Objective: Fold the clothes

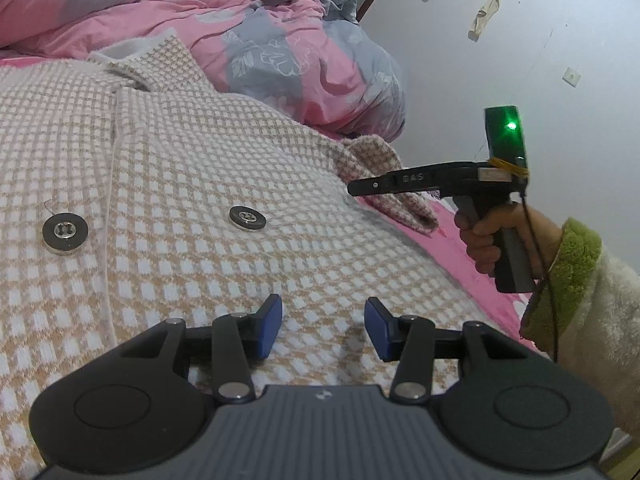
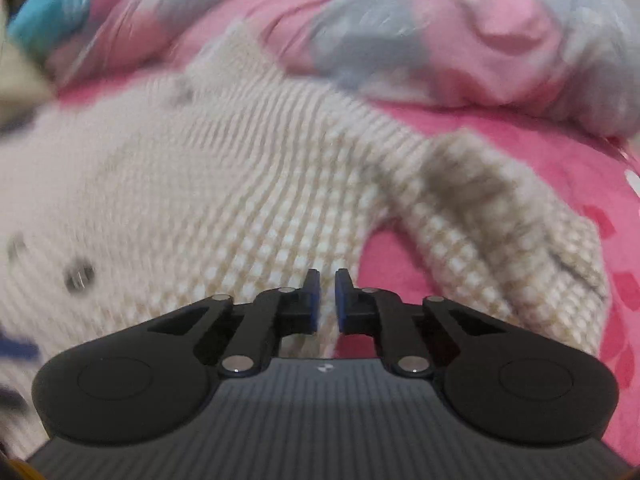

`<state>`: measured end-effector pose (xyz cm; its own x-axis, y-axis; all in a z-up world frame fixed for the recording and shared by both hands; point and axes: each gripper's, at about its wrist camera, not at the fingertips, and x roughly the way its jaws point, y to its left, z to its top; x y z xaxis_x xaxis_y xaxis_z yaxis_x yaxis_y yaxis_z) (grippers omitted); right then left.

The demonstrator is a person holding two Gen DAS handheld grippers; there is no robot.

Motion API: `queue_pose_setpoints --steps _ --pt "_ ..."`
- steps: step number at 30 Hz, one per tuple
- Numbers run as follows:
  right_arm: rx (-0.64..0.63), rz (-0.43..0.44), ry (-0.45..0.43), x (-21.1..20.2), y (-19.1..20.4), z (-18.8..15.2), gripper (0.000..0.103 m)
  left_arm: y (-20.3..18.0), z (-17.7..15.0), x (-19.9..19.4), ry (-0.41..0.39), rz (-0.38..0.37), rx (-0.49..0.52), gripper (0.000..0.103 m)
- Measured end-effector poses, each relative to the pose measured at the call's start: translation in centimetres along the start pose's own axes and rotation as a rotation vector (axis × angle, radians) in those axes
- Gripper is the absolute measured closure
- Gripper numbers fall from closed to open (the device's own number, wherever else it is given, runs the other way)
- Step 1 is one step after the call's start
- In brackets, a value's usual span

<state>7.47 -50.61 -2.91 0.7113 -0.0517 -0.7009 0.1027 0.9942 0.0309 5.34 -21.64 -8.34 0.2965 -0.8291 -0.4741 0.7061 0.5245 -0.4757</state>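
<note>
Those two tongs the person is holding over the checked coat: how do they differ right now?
The left tongs stand with a wide gap between their blue pads, nothing between them; the right tongs are nearly closed, leaving a narrow slit. The left tongs hover over the checked coat's buttoned front; the right tongs sit at its edge beside the sleeve, over the pink sheet. Both have black linkages and blue pads.
</note>
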Motion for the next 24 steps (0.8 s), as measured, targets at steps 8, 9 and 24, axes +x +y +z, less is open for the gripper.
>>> queue_pose_setpoints --steps 8,9,24 --pt "-0.105 0.016 0.035 -3.5 1.0 -2.4 0.096 0.0 0.2 -0.1 0.001 0.001 0.0 0.056" --pt "-0.16 0.052 0.026 -4.7 1.9 -2.9 0.096 0.0 0.2 -0.1 0.002 0.002 0.001 0.056" --pt "-0.512 0.135 0.115 -11.1 5.9 -12.4 0.098 -0.7 0.4 0.1 0.01 0.028 0.027 0.056"
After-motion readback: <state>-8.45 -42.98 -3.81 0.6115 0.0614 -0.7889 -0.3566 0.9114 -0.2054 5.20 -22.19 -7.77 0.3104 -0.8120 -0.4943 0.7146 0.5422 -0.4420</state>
